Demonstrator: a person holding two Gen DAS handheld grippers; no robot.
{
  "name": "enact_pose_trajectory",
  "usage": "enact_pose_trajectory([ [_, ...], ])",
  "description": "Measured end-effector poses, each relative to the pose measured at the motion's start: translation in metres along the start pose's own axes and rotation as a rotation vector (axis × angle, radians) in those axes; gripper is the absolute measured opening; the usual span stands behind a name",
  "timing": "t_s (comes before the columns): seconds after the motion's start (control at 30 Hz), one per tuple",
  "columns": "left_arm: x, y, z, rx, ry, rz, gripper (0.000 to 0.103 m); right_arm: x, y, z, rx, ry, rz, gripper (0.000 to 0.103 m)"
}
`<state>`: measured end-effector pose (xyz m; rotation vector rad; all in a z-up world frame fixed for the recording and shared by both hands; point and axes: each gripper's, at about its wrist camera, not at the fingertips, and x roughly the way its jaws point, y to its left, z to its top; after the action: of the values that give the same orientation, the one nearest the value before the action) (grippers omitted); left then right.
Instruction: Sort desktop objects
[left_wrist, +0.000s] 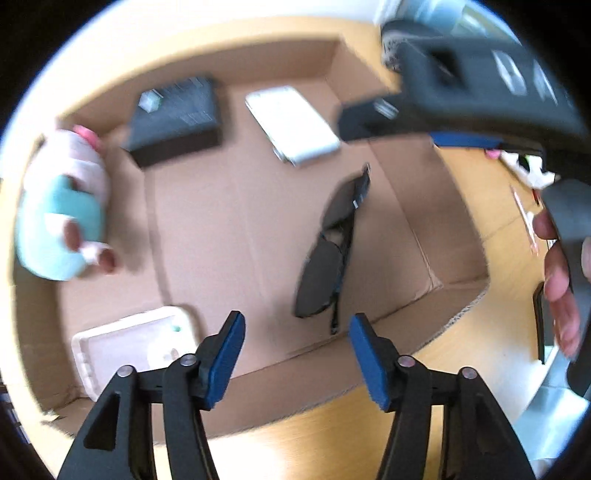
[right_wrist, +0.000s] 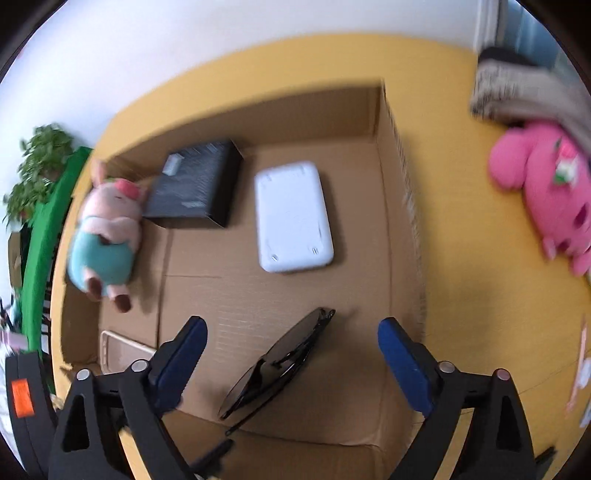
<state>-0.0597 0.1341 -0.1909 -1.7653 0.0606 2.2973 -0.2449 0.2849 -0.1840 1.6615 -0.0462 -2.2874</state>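
Observation:
A shallow cardboard box (left_wrist: 424, 236) (right_wrist: 400, 206) lies open on the yellow desk. Inside it lie black sunglasses (left_wrist: 328, 254) (right_wrist: 277, 365), a white flat device (left_wrist: 291, 125) (right_wrist: 291, 216), a black box (left_wrist: 177, 114) (right_wrist: 195, 188), a pink-and-teal plush pig (left_wrist: 64, 206) (right_wrist: 105, 232) and a pale pink tray (left_wrist: 125, 347) (right_wrist: 118, 350). My left gripper (left_wrist: 297, 354) is open and empty above the box's near edge. My right gripper (right_wrist: 291, 365) is open, its fingers on either side above the sunglasses, not touching them. It shows in the left wrist view (left_wrist: 480, 88).
A large pink plush toy (right_wrist: 546, 192) lies on the desk right of the box, with a grey furry object (right_wrist: 524, 96) behind it. A green plant (right_wrist: 40, 162) stands at the far left. Papers (left_wrist: 528, 218) lie on the desk at right.

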Motion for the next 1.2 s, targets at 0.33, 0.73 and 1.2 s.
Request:
enact_pose_trajectory([
  [0.33, -0.127, 0.039, -0.014, -0.142, -0.348, 0.218, 0.077, -0.085, 0.029, -0.031, -0.088, -0.117, 0.057, 0.103],
  [0.73, -0.212, 0.059, -0.028, -0.359, -0.464, 0.299, 0.079, -0.134, 0.072, -0.076, -0.176, -0.134, 0.073, 0.103],
  [1.2, -0.229, 0.041, -0.034, -0.318, -0.465, 0.312, 0.079, -0.165, 0.083, -0.092, -0.207, -0.17, 0.032, 0.103],
])
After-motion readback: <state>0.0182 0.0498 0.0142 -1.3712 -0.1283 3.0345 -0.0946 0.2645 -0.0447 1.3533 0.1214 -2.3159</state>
